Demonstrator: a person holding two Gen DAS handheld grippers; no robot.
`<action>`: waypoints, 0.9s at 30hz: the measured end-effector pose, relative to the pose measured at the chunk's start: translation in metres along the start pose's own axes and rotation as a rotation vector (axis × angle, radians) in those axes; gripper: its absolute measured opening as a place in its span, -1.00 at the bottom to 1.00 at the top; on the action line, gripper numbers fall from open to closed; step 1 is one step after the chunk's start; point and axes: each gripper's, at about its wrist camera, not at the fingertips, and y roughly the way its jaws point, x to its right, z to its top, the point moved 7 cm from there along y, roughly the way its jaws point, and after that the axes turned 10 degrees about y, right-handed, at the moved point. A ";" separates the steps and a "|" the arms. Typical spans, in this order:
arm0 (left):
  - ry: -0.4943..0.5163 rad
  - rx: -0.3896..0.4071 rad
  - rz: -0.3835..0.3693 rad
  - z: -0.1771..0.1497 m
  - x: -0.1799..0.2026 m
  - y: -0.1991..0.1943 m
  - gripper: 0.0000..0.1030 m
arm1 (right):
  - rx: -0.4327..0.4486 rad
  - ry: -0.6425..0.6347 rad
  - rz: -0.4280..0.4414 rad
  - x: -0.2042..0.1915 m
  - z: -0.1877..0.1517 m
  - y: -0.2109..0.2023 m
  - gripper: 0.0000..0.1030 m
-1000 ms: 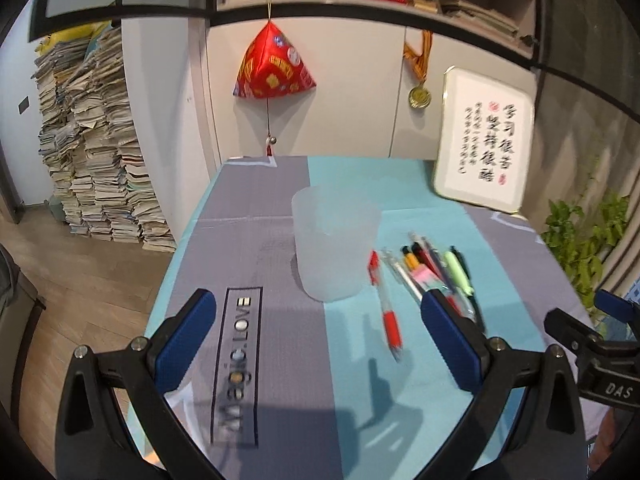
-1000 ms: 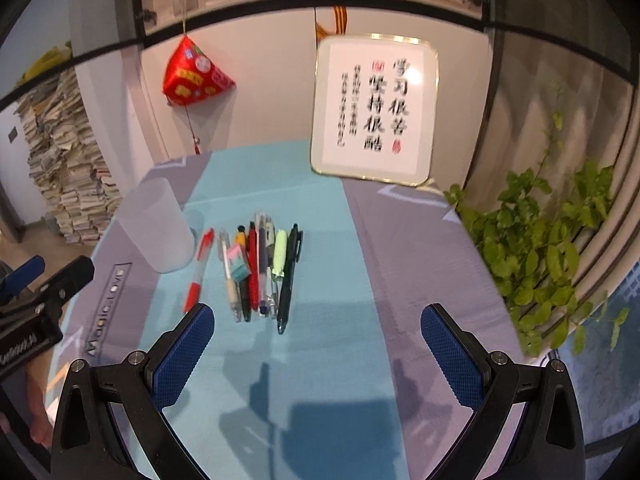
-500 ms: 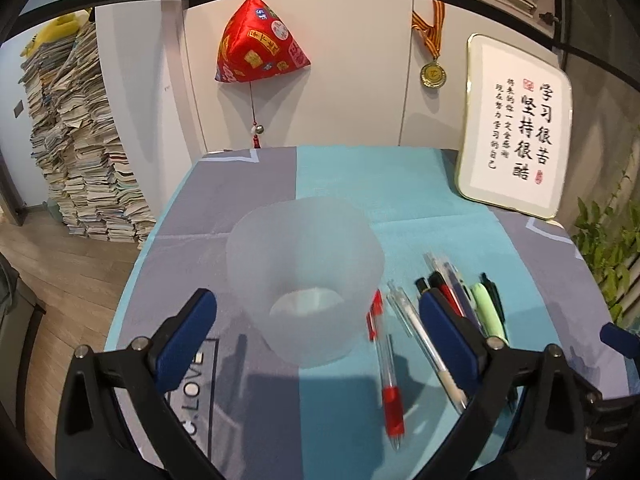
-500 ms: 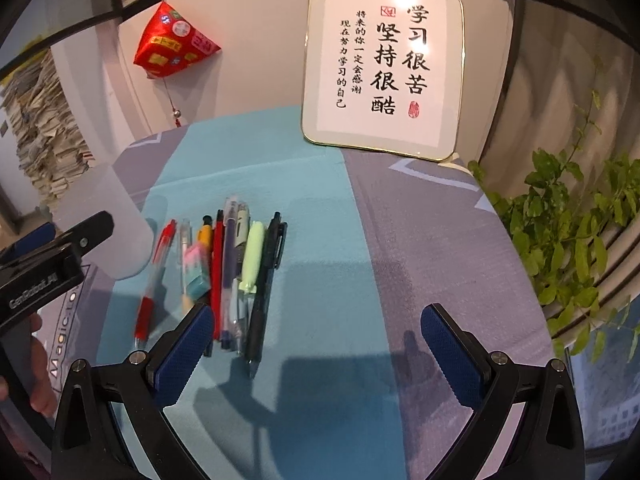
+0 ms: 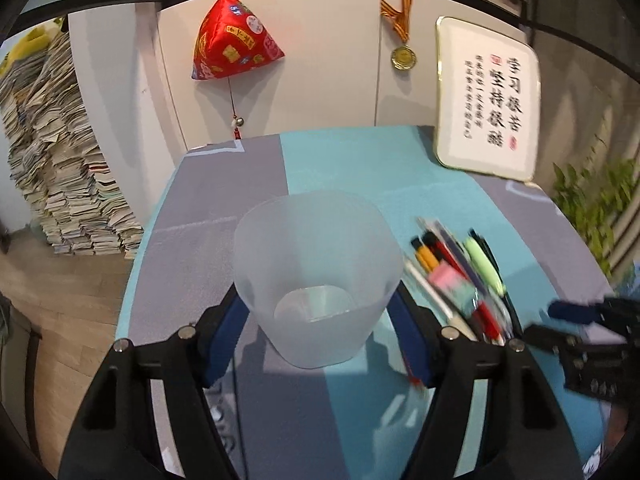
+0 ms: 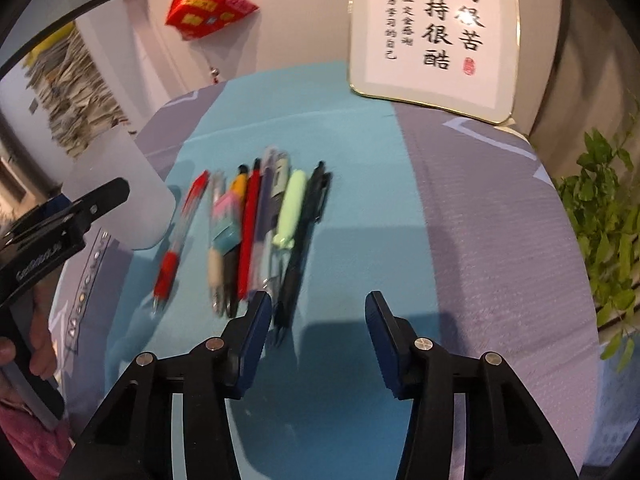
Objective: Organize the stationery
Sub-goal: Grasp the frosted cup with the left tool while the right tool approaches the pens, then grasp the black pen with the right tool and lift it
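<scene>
Left gripper [image 5: 318, 332] is clamped on the frosted cup [image 5: 318, 276], pads against both walls; the cup stands upright on the tablecloth [image 5: 352, 160] and nothing shows inside it. Right gripper [image 6: 316, 320] is half open and closing, nothing between its pads, just beside the pen row [image 6: 256, 232].

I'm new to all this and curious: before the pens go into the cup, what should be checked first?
1. Left gripper clamped on frosted plastic cup: ok.
2. Cup upright, mouth open, empty: ok.
3. Pens lying together on the tablecloth: ok.
4. Right gripper has a pen: not ok; jaws closing on nothing.
5. Right gripper lined up on the black pen: cannot tell.
</scene>
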 end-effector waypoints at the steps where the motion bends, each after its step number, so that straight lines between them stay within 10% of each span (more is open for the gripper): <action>1: 0.011 0.000 -0.003 -0.003 0.000 -0.004 0.33 | -0.004 -0.005 -0.004 -0.002 -0.001 0.001 -0.06; 5: 0.051 0.009 -0.014 -0.014 0.001 -0.017 0.33 | -0.027 0.041 -0.006 -0.001 0.003 0.010 -0.51; 27: 0.082 0.041 -0.091 -0.034 0.015 -0.032 0.33 | -0.091 0.026 -0.006 -0.001 -0.005 0.015 -0.78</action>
